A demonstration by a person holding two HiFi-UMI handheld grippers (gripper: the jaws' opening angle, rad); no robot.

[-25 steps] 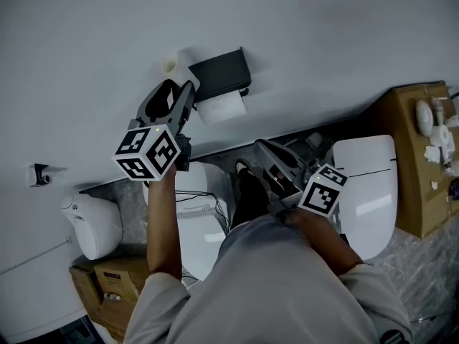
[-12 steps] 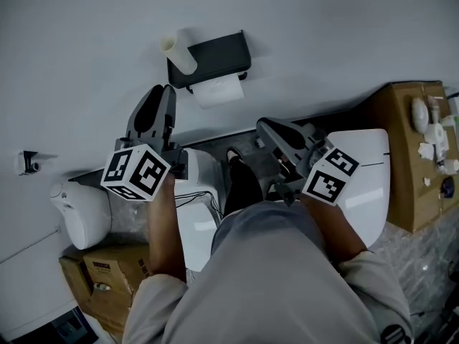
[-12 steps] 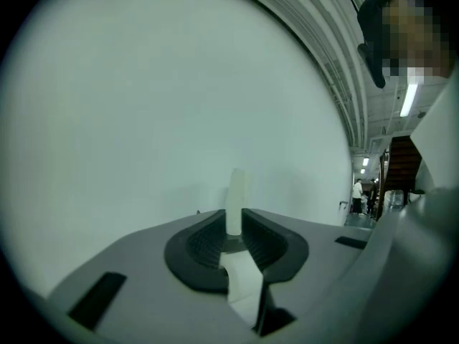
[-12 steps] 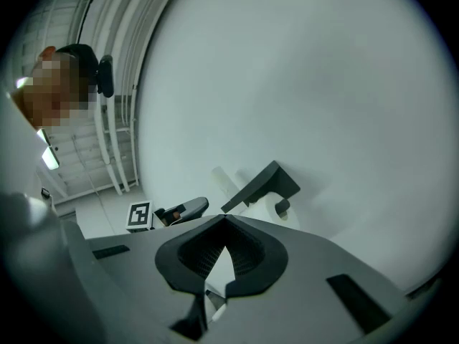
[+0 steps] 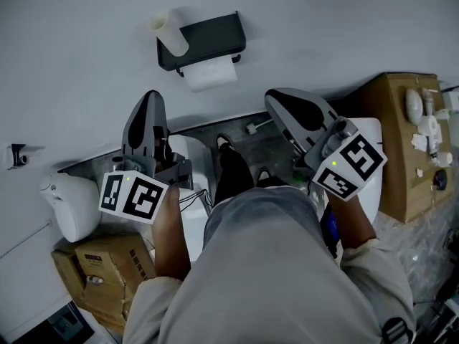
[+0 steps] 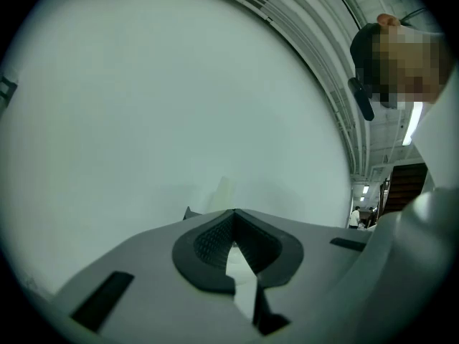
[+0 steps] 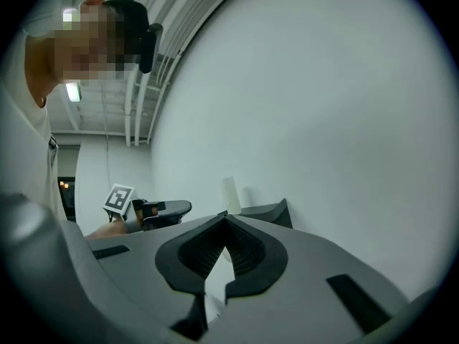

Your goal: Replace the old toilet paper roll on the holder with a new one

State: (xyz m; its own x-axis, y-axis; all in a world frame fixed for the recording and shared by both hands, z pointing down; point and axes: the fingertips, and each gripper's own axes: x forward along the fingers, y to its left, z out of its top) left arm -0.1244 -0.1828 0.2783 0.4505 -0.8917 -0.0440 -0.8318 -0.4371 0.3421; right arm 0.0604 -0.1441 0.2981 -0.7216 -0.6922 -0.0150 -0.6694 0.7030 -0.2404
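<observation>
From the head view I see both grippers held up in front of a pale wall, well short of the black holder fixed to it. A white paper roll hangs under the holder with a sheet end facing me, and a bare cardboard tube stands on the holder's top at its left end. My left gripper sits below and to the left of the holder. Its jaws have just closed and now meet tip to tip, with nothing between them, only wall showing past them in its own view. My right gripper is below and to the right of the holder, its jaws pressed together and likewise empty. In the right gripper view the tube and a corner of the holder show just above the closed tips, with the left gripper and its marker cube off to the left. Neither gripper touches the holder, the roll or the tube. Below my hands I can make out a white toilet by the left arm and a brown cardboard box at the right.
</observation>
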